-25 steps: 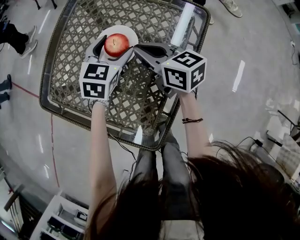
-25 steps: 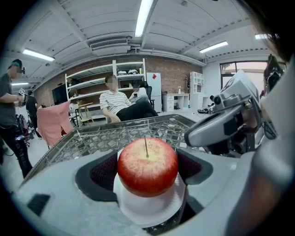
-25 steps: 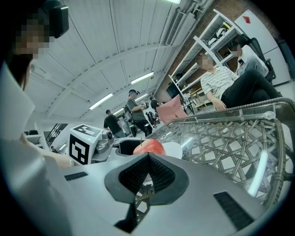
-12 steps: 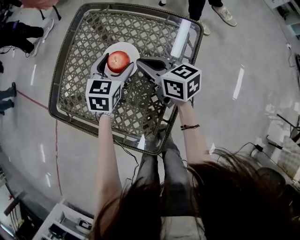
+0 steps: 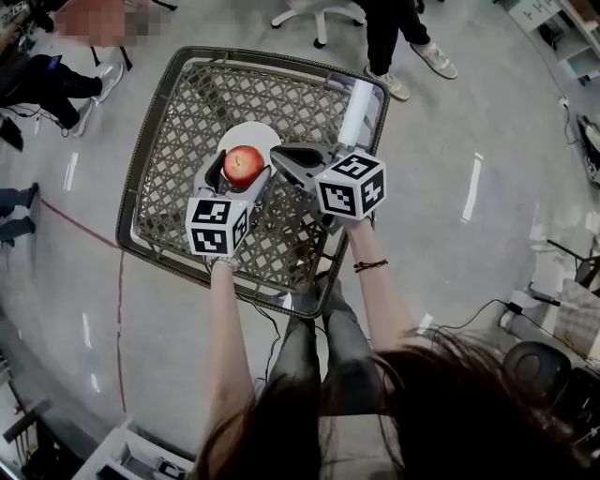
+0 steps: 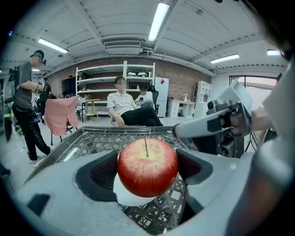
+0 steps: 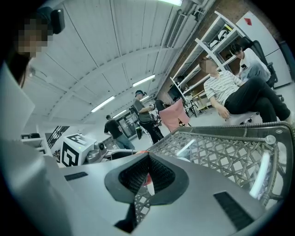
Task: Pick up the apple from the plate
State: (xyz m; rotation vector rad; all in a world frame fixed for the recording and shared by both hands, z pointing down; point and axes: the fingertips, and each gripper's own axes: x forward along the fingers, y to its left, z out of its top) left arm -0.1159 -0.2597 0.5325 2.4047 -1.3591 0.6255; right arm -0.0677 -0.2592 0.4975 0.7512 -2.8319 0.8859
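A red apple [image 5: 244, 164] sits between the jaws of my left gripper [image 5: 242, 167], just over the near part of a white plate [image 5: 255, 132]. In the left gripper view both dark pads press the sides of the apple [image 6: 147, 167], and the plate [image 6: 125, 197] shows underneath it. The left gripper [image 6: 147, 162] is shut on the apple. My right gripper [image 5: 276, 153] lies just right of the apple with its jaws closed together and nothing between them. In the right gripper view its pads [image 7: 138, 177] meet at the tip.
The plate rests on a square lattice table [image 5: 187, 112] with a raised rim. A white tube [image 5: 355, 111] lies along its right edge. People stand and sit around the table, one seated [image 6: 123, 107] beyond the far edge, and an office chair [image 5: 314, 14] stands further off.
The whole table looks smaller and lower in the view. The apple has stayed between the left jaws and now sits nearer the plate's near edge. The right gripper keeps its place beside it.
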